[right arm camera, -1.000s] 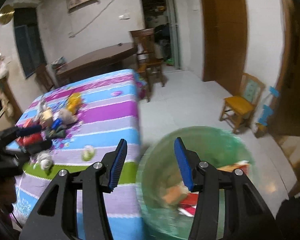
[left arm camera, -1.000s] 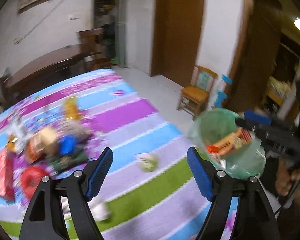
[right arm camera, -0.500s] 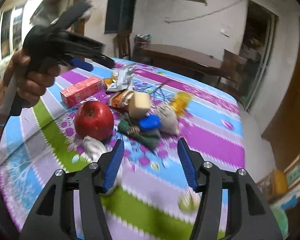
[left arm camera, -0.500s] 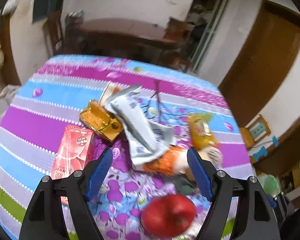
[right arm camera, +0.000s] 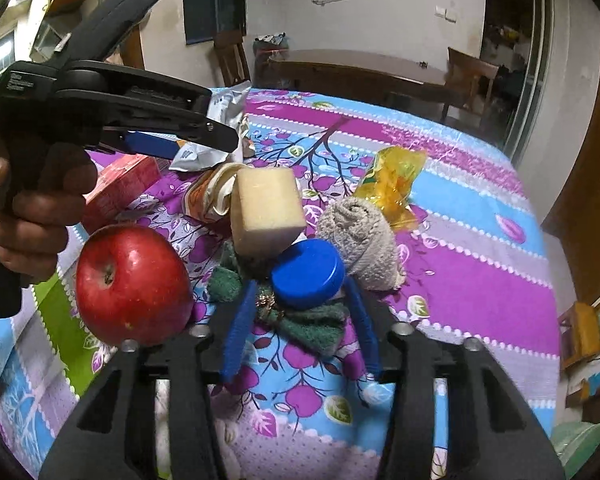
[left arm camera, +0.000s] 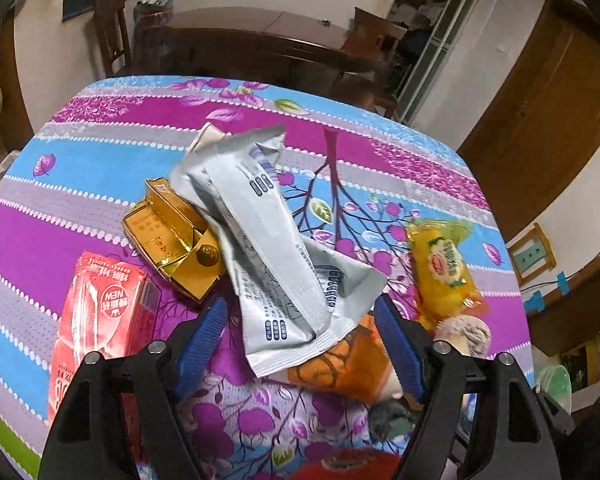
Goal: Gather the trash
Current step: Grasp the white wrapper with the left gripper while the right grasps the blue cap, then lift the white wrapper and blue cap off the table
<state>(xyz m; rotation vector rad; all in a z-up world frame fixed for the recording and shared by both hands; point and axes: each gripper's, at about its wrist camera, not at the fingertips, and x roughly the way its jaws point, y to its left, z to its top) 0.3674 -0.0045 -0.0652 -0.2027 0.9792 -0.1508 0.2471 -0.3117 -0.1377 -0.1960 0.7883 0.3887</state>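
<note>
**poster1:** Bright striped floral tablecloth (left arm camera: 100, 184), dim dining room behind it, and the trash is all heaped mid-table. Closest to being picked: the crumpled silver-white foil sachet (left arm camera: 276, 264), lying draped over a dented gold foil box (left arm camera: 172, 240) and an orange squeezed tube (left arm camera: 340, 364). The left gripper (left arm camera: 300, 344) is seen straddling the sachet's lower end, jaws closing but the blue pads not yet pressed on it.

**poster2:** Slick, floppy film like that could easily be pinched by one loose flap only and slid out, or the tube underneath could get dragged along. What's the other side doing?

**poster1:** The right gripper (right arm camera: 300, 328) is closing too, with a round blue plastic cap (right arm camera: 308, 274) sitting just beyond the fingertips, on a dark green knitted rag (right arm camera: 312, 324). No contact can be made out, so it's counted as apart.

**poster2:** A smooth, hard disc like that could be squirted sideways if it's caught off-centre, or the soft rag could be snagged instead.

**poster1:** Also crowded in: a glossy red apple (right arm camera: 134, 284) right beside the left finger, a pale spongy block (right arm camera: 266, 210), and a rolled beige knit cloth (right arm camera: 360, 232). The apple could be nudged and rolled. A red carton (left arm camera: 96, 328) and a yellow crinkly candy wrapper (left arm camera: 446, 272) are lying further out.
</note>
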